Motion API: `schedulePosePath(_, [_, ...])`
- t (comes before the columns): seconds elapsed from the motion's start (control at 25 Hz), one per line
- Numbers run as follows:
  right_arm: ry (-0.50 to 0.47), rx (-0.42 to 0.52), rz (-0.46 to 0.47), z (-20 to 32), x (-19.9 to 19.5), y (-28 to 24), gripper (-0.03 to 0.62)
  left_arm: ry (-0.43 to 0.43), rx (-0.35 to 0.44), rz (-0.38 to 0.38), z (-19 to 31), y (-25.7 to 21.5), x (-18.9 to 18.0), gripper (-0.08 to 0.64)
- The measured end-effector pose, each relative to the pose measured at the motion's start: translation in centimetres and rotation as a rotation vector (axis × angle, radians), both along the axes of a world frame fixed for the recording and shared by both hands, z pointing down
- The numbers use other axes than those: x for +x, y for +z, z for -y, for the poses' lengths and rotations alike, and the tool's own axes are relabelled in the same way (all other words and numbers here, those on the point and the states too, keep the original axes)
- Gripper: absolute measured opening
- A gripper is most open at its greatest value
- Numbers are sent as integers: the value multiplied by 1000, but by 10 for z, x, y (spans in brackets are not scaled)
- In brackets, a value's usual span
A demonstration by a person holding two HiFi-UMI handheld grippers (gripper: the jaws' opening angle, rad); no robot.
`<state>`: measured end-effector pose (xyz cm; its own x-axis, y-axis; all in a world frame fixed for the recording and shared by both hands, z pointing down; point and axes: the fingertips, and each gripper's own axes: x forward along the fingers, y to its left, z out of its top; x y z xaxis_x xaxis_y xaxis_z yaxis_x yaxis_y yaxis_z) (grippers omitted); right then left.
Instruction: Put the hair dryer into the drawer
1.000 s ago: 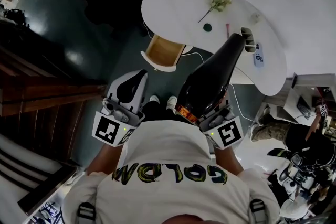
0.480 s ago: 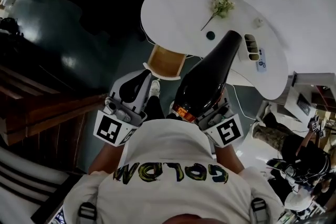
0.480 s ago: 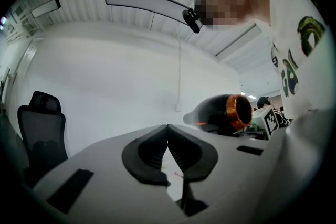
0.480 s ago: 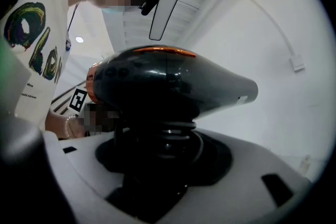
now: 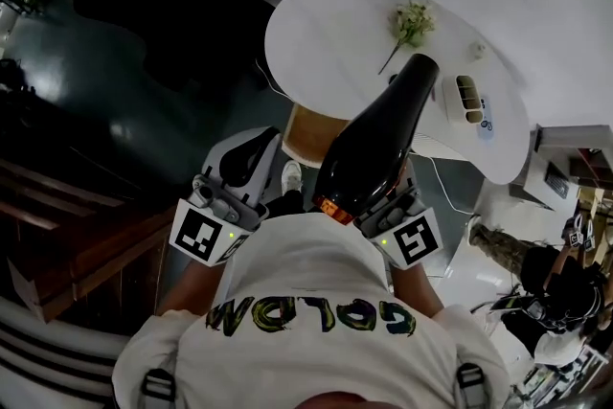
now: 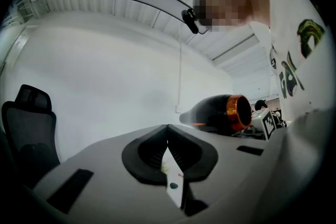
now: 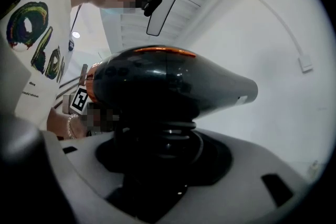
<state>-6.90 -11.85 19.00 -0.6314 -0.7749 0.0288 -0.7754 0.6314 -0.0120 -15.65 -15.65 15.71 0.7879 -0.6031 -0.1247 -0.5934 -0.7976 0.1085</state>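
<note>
While one glossy black hair dryer (image 5: pixel 378 144) overhangs the curved white table (image 5: pixel 326 24), only the right gripper view shows the right gripper (image 7: pixel 168 139) clamping its handle. The left gripper (image 6: pixel 168 131) is closed, empty.

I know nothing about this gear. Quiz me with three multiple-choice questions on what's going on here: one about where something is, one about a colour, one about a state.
1. Where is the hair dryer? A on the floor; B in the right gripper; C inside the drawer.
2. What colour is the ring at its wide end? A blue; B green; C orange.
3. The drawer under the white table is: A open; B shut; C missing.

Answers: 1 B, the right gripper's fingers clamp its handle. 2 C, the ring shows orange in the left gripper view. 3 A, the drawer's tan inside is visible.
</note>
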Motion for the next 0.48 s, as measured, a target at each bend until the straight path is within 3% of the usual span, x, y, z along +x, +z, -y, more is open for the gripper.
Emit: schedulePosePath(0.48, [1, -49, -20, 27, 28, 20, 262, 69, -39, -11, 33, 10, 37, 12])
